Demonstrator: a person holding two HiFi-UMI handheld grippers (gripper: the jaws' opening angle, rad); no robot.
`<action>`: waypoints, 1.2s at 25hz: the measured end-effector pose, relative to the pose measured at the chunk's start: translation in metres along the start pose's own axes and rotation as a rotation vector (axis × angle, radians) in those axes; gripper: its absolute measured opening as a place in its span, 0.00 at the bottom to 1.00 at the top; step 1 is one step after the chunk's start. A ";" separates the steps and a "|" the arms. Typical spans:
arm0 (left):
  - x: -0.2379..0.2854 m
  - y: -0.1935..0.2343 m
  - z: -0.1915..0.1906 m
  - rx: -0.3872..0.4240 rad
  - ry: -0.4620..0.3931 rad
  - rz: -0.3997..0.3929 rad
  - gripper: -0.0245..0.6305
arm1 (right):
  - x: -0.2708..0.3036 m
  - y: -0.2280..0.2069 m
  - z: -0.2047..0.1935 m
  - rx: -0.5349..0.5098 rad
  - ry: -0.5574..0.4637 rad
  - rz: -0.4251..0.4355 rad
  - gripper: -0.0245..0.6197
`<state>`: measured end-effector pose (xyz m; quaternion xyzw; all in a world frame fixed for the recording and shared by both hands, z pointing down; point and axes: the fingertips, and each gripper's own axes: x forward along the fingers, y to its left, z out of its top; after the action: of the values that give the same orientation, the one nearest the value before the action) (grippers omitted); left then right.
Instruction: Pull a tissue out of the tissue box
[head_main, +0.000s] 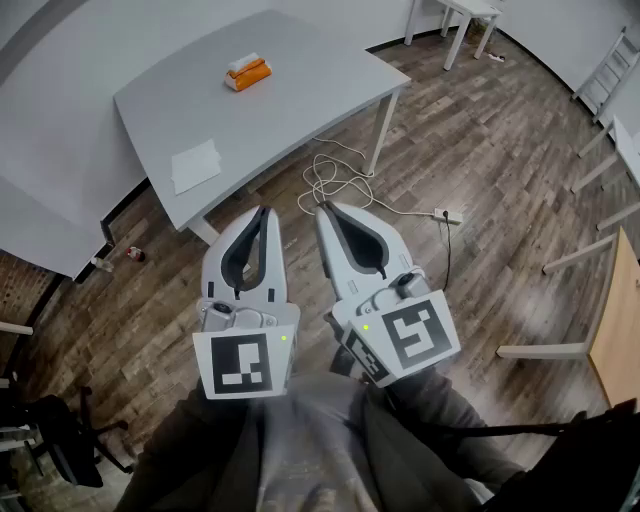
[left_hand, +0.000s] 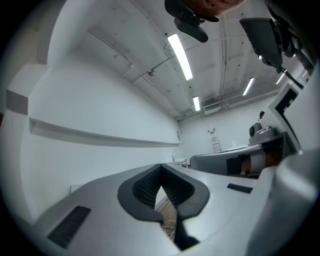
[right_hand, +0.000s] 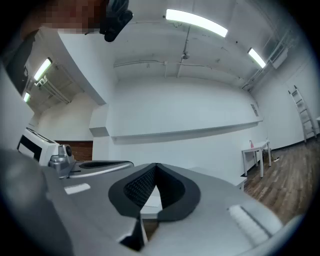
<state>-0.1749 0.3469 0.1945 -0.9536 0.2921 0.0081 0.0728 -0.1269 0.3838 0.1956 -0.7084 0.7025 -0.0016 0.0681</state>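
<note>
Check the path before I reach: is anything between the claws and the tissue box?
Nothing visible blocks it. The tissue box stands on the table, well ahead of the left claw and right claw, both shut and empty. Only bare tabletop lies between; a white sheet lies off to the left, a cable on the floor.

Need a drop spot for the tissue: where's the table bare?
Table is mostly bare: the wide stretch from tissue box to the right edge, and the strip between box and white sheet. Nowhere crowded; only the sheet's corner is taken.

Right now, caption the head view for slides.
Left gripper and right gripper, shut and empty, short of the table bearing an orange tissue box.
</note>
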 end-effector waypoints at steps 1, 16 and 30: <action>0.000 -0.001 0.000 0.001 0.003 0.000 0.04 | -0.001 -0.001 0.000 0.000 0.002 0.000 0.04; 0.028 -0.031 -0.013 -0.001 0.039 0.032 0.04 | -0.017 -0.057 -0.008 0.056 -0.002 -0.024 0.04; 0.080 -0.034 -0.021 -0.044 0.051 0.104 0.04 | 0.007 -0.112 -0.009 0.056 0.026 0.026 0.04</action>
<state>-0.0903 0.3271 0.2149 -0.9384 0.3428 -0.0060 0.0441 -0.0167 0.3761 0.2153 -0.6968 0.7123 -0.0294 0.0789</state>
